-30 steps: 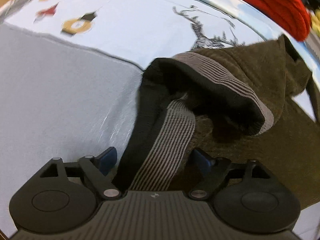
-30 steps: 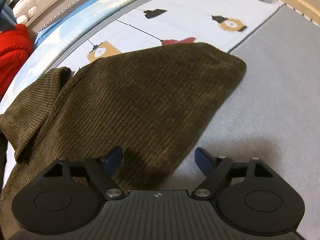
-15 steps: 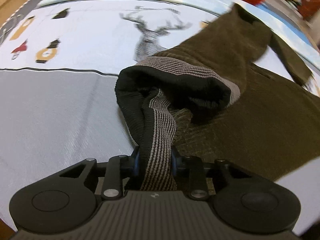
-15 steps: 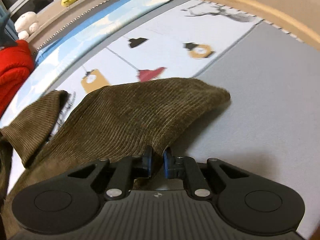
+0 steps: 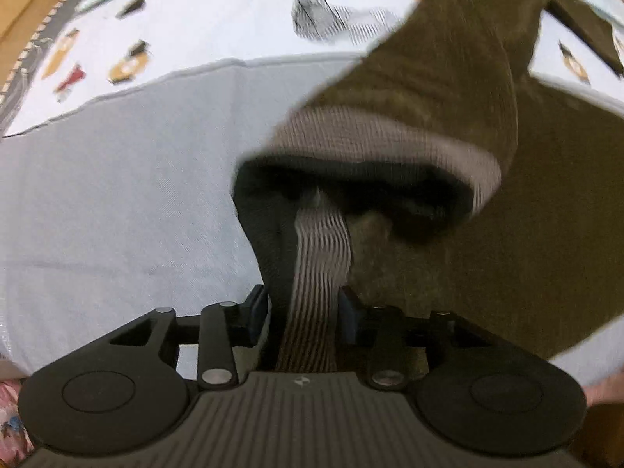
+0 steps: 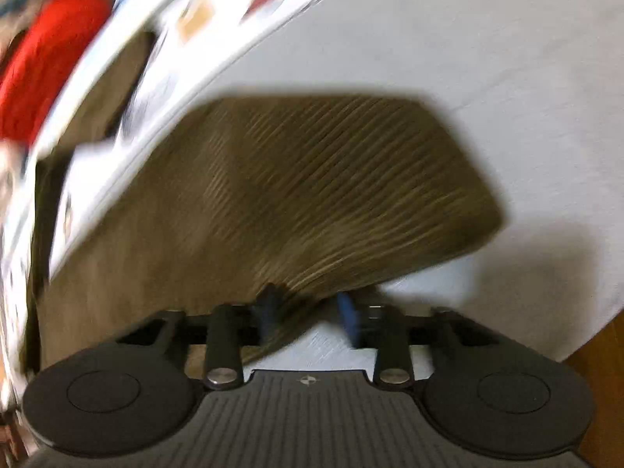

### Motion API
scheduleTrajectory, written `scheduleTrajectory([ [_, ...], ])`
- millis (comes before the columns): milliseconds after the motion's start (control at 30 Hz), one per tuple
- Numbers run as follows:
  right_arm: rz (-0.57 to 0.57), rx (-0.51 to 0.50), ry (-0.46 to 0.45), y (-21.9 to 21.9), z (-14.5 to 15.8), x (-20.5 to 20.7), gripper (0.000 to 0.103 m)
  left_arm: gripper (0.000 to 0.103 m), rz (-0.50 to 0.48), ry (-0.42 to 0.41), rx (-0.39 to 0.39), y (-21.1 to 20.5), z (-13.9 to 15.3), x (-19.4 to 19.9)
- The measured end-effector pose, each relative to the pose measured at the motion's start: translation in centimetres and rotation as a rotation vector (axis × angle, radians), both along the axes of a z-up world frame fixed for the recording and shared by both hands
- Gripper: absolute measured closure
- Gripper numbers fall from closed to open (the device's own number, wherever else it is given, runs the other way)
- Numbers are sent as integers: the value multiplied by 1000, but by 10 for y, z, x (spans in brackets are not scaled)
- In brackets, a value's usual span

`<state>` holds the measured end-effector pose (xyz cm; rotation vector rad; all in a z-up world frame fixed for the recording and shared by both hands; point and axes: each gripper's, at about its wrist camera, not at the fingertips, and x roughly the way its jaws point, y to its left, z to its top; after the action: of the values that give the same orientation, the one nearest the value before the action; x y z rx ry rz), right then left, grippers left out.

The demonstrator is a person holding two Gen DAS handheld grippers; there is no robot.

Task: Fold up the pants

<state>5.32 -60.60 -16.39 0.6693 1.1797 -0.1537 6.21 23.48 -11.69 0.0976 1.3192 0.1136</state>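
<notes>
Spreading under everything is a pale grey sheet with a printed play mat of deer and lantern figures beyond it. Olive corduroy pants are lying across both, partly lifted, their striped grey waistband gaping with the dark lining showing. A red garment is sitting blurred at the far edge in the right wrist view. The left tongs are holding a bunched strip of the waistband, which is filling the gap between the blue pads while the jaws are opening. The right tongs are parting too; the folded corduroy edge is draping against the left pad, the right pad is standing clear over bare sheet
</notes>
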Motion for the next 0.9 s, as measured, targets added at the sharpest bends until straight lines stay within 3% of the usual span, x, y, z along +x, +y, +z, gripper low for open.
scheduleTrajectory([
  [100, -202, -24, 12, -40, -1, -16, 59, 41, 30, -51, 0, -2, 11, 10],
  [167, -334, -65, 8, -60, 0, -27, 59, 40, 27, -71, 19, -6, 13, 18],
  [300, -441, -130, -63, -78, 5, -40, 50, 38, 21, -89, 30, -12, 14, 27],
  [367, -407, -108, -86, -79, 2, -35, 48, 30, 21, -97, 45, -18, 19, 28],
  [467, -331, -143, -161, -77, 4, -23, 47, 30, 17, -106, 64, -21, 23, 29],
  [533, -278, -157, -190, -78, 3, -15, 41, 30, 27, -118, 68, -21, 28, 29],
  [667, -151, -137, -191, -68, -7, 11, 38, 30, 89, -177, 55, -15, 50, 17],
  [800, -70, -181, -181, -59, -7, 24, 33, 30, 164, -278, 2, -15, 82, -1],
  [867, -35, -196, -203, -48, -3, 32, 59, 30, 189, -315, -33, -19, 93, -6],
  [900, -8, -205, -224, -45, 3, 33, 81, 30, 192, -322, -40, -21, 96, -5],
])
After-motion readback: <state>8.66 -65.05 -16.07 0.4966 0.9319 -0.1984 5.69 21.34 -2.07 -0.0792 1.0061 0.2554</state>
